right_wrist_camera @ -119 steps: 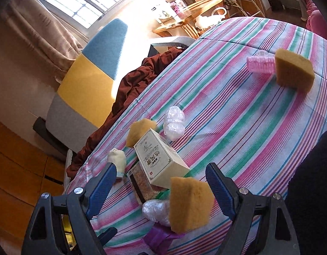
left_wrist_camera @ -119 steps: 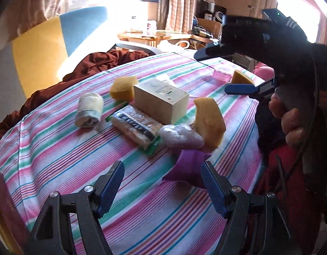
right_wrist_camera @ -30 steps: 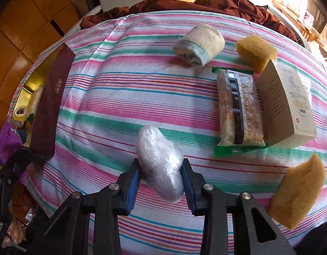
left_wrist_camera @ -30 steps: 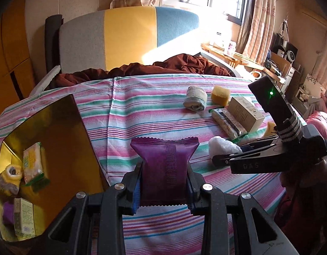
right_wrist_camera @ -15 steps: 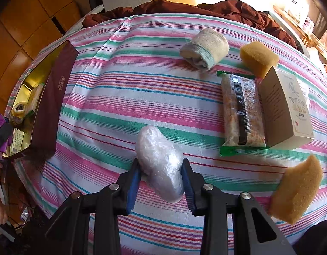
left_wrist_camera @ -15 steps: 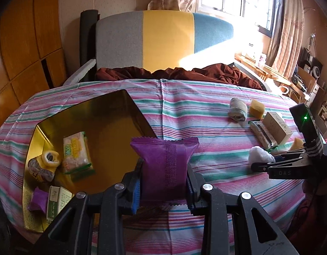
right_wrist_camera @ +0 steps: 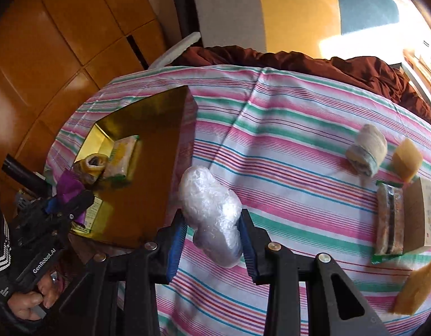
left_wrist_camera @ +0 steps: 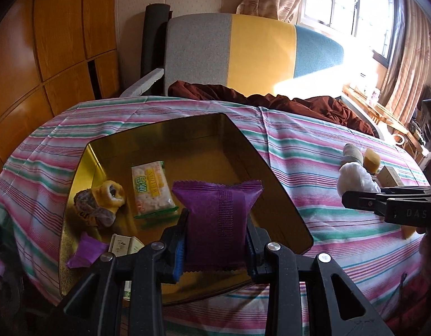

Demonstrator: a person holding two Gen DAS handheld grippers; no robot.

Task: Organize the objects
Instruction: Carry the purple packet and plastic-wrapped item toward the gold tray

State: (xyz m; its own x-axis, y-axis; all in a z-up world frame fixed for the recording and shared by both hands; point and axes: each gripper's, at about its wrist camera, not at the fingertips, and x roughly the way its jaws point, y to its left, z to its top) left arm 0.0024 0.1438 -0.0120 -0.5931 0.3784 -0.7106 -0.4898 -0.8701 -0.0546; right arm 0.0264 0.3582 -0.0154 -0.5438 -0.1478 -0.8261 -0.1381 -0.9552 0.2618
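My left gripper (left_wrist_camera: 215,240) is shut on a purple snack packet (left_wrist_camera: 217,224), held over the near right part of a gold tin tray (left_wrist_camera: 243,140) on the striped tablecloth. Inside the tray lie a wrapped bun (left_wrist_camera: 99,204), a white and yellow packet (left_wrist_camera: 152,189), a small purple packet (left_wrist_camera: 86,249) and a small box (left_wrist_camera: 123,246). My right gripper (right_wrist_camera: 212,238) is shut on a clear plastic-wrapped bundle (right_wrist_camera: 211,212), hanging above the cloth just right of the tray (right_wrist_camera: 148,106). The left gripper (right_wrist_camera: 63,200) shows at the left of the right wrist view.
Right of the tray on the cloth lie a rolled cloth (right_wrist_camera: 366,148), yellow sponges (right_wrist_camera: 407,159) (right_wrist_camera: 415,289), a long snack packet (right_wrist_camera: 389,218) and a cardboard box (right_wrist_camera: 421,214). A brown blanket (right_wrist_camera: 299,61) and a sofa back (left_wrist_camera: 243,47) stand behind the table.
Both grippers have swung left toward the gold tray with their loads. The purple packet now hangs over the tray, and the plastic bundle has risen off the cloth beside it.
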